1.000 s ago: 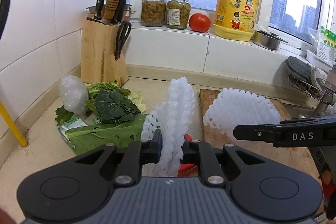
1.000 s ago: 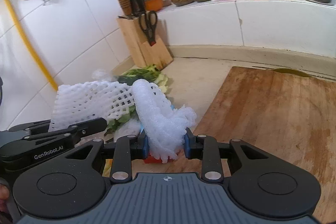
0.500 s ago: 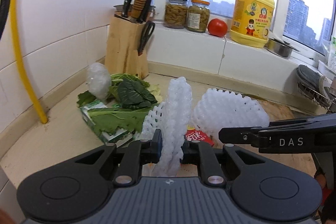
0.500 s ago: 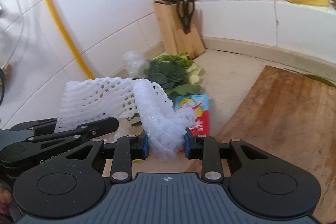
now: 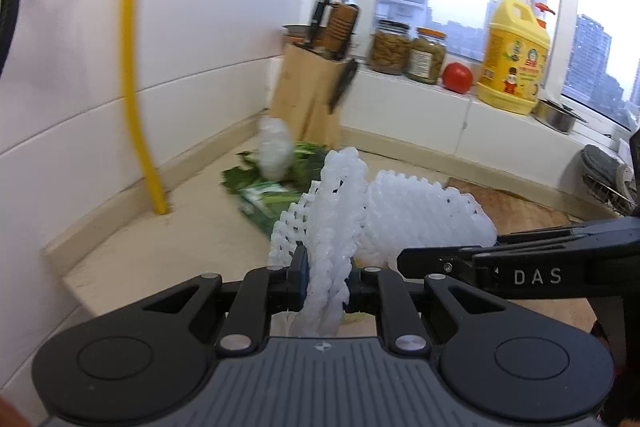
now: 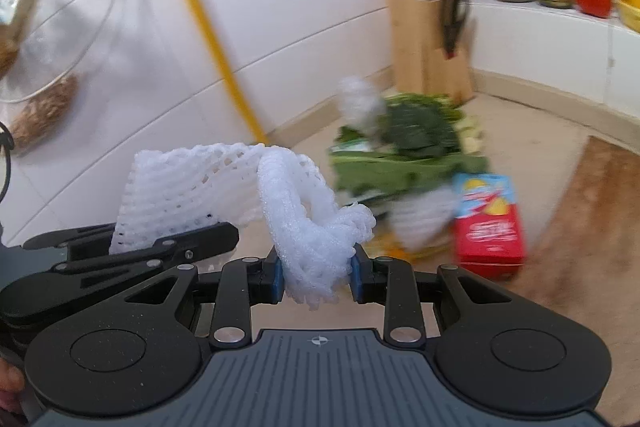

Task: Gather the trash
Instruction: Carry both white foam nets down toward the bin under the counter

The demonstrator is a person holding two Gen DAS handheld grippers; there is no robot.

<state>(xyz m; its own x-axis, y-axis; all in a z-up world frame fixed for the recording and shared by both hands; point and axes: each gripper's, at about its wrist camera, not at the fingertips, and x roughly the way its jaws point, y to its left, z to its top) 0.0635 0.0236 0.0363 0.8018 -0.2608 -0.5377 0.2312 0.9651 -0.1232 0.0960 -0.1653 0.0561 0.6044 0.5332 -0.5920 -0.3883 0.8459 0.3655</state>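
White-tiled walls enclose a beige countertop (image 5: 172,251). Left gripper (image 5: 325,281): jaws clamped on a white foam net (image 5: 340,211), held raised above the counter. Right gripper (image 6: 316,277): jaws clamped on a second foam net (image 6: 308,223), likewise raised. On the counter lie leafy greens (image 6: 404,147), a red-and-blue packet (image 6: 488,223) beside them, and a knife block (image 5: 310,99) in the corner.

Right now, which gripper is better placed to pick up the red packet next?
Right gripper, probably: the packet lies just ahead of it, unseen from the left gripper. Both hold foam nets though.
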